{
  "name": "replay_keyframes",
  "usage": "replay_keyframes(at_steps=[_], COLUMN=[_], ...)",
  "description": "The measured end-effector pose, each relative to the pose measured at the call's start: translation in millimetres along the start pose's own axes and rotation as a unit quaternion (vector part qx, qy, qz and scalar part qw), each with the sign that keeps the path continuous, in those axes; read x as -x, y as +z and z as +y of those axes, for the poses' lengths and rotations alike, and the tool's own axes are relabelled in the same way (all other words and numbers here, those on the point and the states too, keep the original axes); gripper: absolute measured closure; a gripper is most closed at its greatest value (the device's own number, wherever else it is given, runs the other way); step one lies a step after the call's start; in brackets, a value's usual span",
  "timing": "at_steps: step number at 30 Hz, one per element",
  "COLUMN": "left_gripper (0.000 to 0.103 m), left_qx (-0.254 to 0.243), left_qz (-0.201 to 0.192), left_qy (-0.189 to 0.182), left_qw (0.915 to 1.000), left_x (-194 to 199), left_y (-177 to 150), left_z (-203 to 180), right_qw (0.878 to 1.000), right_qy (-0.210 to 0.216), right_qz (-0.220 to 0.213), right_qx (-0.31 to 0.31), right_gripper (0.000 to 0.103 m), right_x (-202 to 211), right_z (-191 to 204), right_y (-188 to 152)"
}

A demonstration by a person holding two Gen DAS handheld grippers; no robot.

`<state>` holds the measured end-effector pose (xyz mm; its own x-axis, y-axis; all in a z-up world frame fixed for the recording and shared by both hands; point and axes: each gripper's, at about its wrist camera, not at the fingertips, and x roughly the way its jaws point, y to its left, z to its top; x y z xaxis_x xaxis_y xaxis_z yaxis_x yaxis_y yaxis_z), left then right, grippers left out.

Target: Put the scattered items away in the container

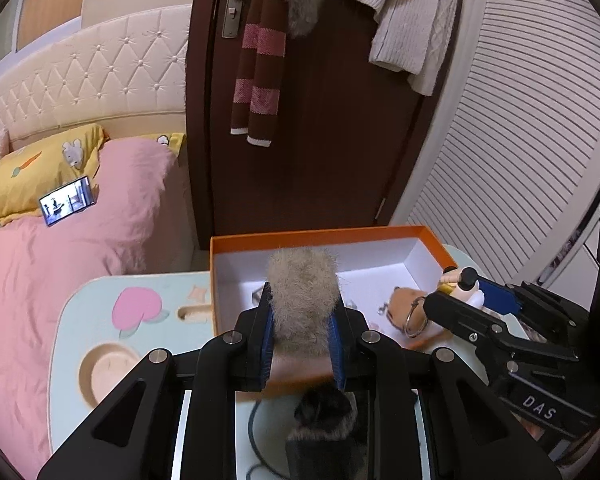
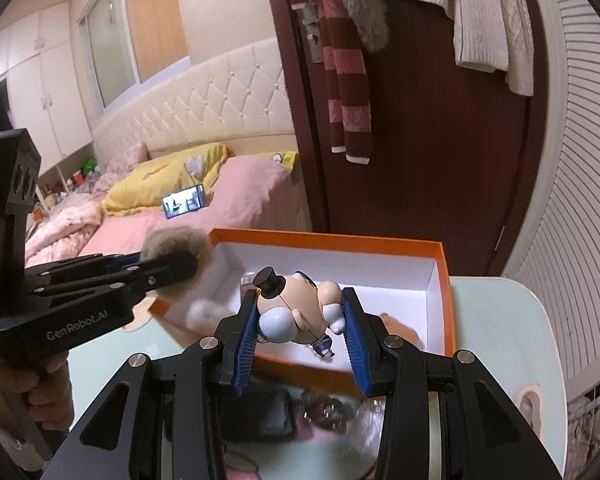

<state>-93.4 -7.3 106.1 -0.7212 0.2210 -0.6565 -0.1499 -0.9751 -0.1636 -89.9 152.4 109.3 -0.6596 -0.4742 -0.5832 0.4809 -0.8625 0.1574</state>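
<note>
An orange box (image 1: 320, 235) with a white inside stands on a pale green table (image 1: 92, 320); in the right wrist view the box (image 2: 444, 280) lies just ahead. My left gripper (image 1: 302, 330) is shut on a grey-beige fur pom-pom (image 1: 304, 300), held above the box's near wall; the pom-pom (image 2: 172, 252) shows at left in the right wrist view. My right gripper (image 2: 300, 332) is shut on a small figurine with a black top hat (image 2: 292, 304), held over the box's near edge. A brown plush keychain (image 1: 408, 308) lies in the box's right corner.
A dark furry item (image 1: 324, 412) and a black cord lie on the table under my left gripper. A pink bed (image 1: 60, 248) with a phone (image 1: 67, 200) is at left. A brown door (image 1: 320, 120) hung with clothes stands behind the box, a louvred door (image 1: 520, 140) at right.
</note>
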Motion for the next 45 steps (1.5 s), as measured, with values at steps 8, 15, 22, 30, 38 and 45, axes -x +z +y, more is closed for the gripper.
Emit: replay_keyframes(at_steps=[8, 15, 22, 30, 38, 45], left_gripper=[0.079, 0.033, 0.031, 0.027, 0.027, 0.027], left_qx=[0.001, 0.037, -0.008, 0.015, 0.026, 0.047], left_qz=[0.03, 0.013, -0.029, -0.017, 0.025, 0.042], left_qy=[-0.002, -0.013, -0.003, -0.006, 0.017, 0.047], left_qw=[0.9995, 0.9992, 0.9995, 0.9997, 0.9992, 0.9969], left_x=[-34.6, -33.4, -4.9, 25.0, 36.8, 40.3], left_y=[4.4, -0.1, -7.3, -39.1, -91.4, -132.1], left_z=[0.7, 7.5, 2.4, 11.7, 1.6, -9.9], right_qw=[1.0, 0.999, 0.998, 0.998, 0.998, 0.992], right_qy=[0.004, 0.001, -0.007, -0.004, -0.024, -0.044], right_qz=[0.024, 0.023, -0.006, -0.002, 0.051, 0.108], right_qx=[-0.012, -0.031, -0.068, -0.07, -0.012, -0.038], right_gripper=[0.064, 0.053, 0.045, 0.042, 0.041, 0.041], right_x=[-30.4, -37.9, -19.9, 10.8, 21.4, 25.3], right_z=[-10.5, -20.6, -39.0, -35.9, -5.7, -3.7], right_y=[4.9, 5.4, 7.1, -10.3, -57.1, -101.3])
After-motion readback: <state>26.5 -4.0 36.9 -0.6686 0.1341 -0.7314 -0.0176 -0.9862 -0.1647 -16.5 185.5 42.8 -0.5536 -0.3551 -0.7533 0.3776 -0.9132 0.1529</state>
